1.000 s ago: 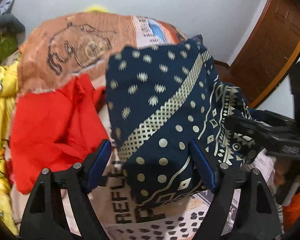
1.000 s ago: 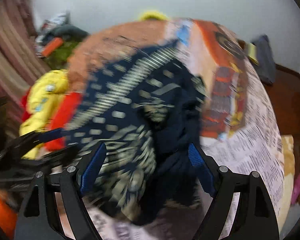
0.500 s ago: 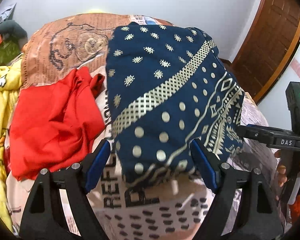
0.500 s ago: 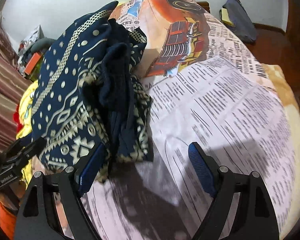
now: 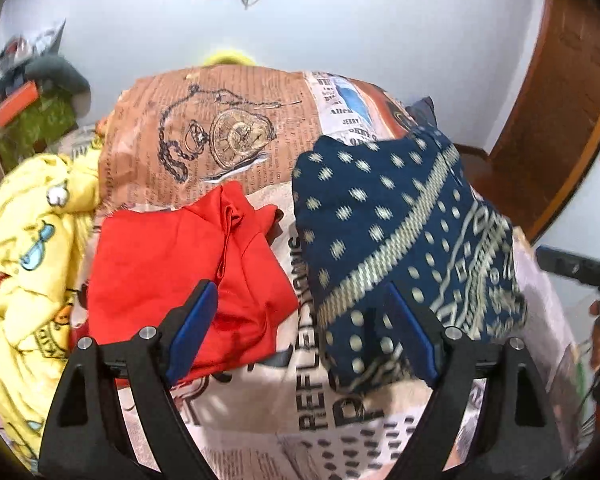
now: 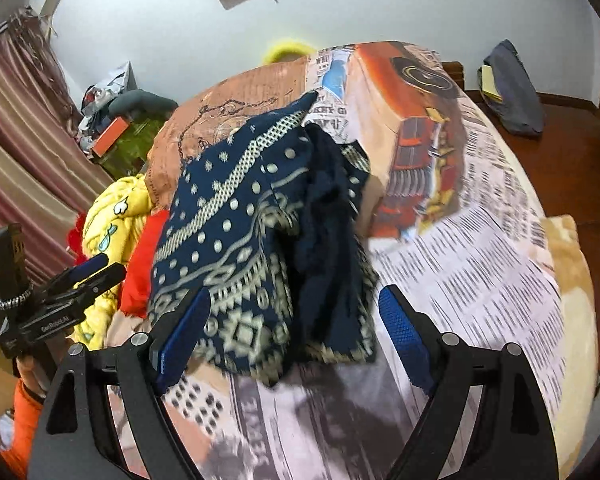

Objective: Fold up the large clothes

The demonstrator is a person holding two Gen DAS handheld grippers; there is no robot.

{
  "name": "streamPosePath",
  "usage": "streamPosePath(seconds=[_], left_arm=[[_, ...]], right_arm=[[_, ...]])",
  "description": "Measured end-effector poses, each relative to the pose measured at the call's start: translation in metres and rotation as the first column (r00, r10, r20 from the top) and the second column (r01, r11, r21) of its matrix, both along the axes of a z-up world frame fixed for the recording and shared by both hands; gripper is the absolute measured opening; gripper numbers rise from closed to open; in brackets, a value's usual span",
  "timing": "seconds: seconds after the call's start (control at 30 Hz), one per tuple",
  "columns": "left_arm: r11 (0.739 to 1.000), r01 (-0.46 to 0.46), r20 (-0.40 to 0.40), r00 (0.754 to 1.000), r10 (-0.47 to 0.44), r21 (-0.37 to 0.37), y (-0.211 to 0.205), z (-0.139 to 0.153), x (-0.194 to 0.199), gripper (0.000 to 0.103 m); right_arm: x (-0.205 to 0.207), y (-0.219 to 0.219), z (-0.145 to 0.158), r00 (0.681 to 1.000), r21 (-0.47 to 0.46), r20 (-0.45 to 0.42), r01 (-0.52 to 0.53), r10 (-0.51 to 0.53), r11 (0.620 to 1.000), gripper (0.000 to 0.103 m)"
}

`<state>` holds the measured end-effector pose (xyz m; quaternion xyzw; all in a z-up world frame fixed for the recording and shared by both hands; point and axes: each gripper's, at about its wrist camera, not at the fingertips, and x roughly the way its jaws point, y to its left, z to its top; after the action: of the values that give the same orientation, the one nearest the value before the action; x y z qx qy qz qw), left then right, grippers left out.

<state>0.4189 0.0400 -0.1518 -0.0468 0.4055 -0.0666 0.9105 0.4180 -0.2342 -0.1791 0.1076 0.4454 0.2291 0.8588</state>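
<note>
The folded navy-blue patterned garment with cream dots and geometric bands (image 5: 404, 240) lies on the bed with a newspaper-print cover (image 5: 340, 412), in a compact bundle toward the bed's middle. In the right wrist view its open, layered edge faces the camera, with darker plain folds showing along its right side (image 6: 324, 216).

Left gripper (image 5: 304, 336): fingers spread wide, holding nothing. The right-hand finger's blue pad (image 5: 412, 336) overlaps the garment's near edge in the picture; whether it touches the cloth cannot be told. The left-hand finger stands in front of a crumpled red cloth (image 5: 172, 264), which lies just beside the navy garment on its left.

Right gripper (image 6: 296, 332): fingers likewise spread wide and empty. The garment's near edge sits between them in the picture, with no pad pressing on it.

A yellow cartoon-print fabric (image 5: 24, 264) is heaped beyond the red cloth at the bed's left edge. A brown wooden door (image 5: 556, 128) stands at right in the left wrist view. Striped maroon curtains (image 6: 16, 168) hang at left in the right wrist view, and a person's orange sleeve (image 6: 20, 412) shows below the left gripper there.
</note>
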Motion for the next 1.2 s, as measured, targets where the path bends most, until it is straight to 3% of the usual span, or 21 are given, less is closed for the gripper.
streamPosePath(seconds=[0.2,0.3,0.4,0.53,0.67,0.77,0.87,0.97,1.2], left_arm=[[0.98,0.064,-0.128,0.988,-0.09,-0.188,0.001,-0.028,0.043,0.085],[0.94,0.076,-0.181,0.973,-0.142,-0.333,0.0,-0.052,0.071,0.085],[0.886,0.038,-0.226,0.961,-0.16,-0.463,-0.001,-0.069,0.088,0.085],[0.846,0.016,-0.243,0.955,-0.171,-0.534,-0.005,-0.08,0.102,0.086],[0.861,0.024,-0.226,0.961,-0.16,-0.509,-0.011,-0.072,0.098,0.077],[0.885,0.04,-0.202,0.968,-0.15,-0.464,-0.013,-0.062,0.091,0.066],[0.913,0.052,-0.182,0.974,-0.136,-0.405,-0.021,-0.047,0.081,0.057],[0.925,0.061,-0.155,0.98,-0.127,-0.375,-0.017,-0.023,0.069,0.051],[0.929,0.08,-0.031,0.995,-0.097,-0.361,0.028,0.045,0.027,0.051]], right_arm=[[0.043,0.018,-0.027,0.997,0.007,-0.079,0.005,-0.005,1.0,0.084],[0.066,0.015,-0.047,0.989,0.038,-0.145,0.017,-0.011,0.999,0.084],[0.082,0.009,-0.066,0.974,0.139,-0.224,0.011,0.02,0.99,0.089],[0.086,0.01,-0.065,0.976,0.16,-0.212,-0.017,0.051,0.987,0.089],[0.08,0.018,-0.056,0.979,0.141,-0.195,-0.039,0.066,0.989,0.075],[0.072,0.022,-0.047,0.983,0.126,-0.166,-0.055,0.075,0.991,0.052],[0.059,0.034,-0.035,0.991,0.082,-0.125,-0.044,0.054,0.996,0.041],[0.044,0.046,-0.018,0.994,0.052,-0.091,-0.05,0.055,0.997,0.035],[0.018,0.081,0.044,0.995,0.072,0.03,-0.093,0.091,0.993,0.035]])
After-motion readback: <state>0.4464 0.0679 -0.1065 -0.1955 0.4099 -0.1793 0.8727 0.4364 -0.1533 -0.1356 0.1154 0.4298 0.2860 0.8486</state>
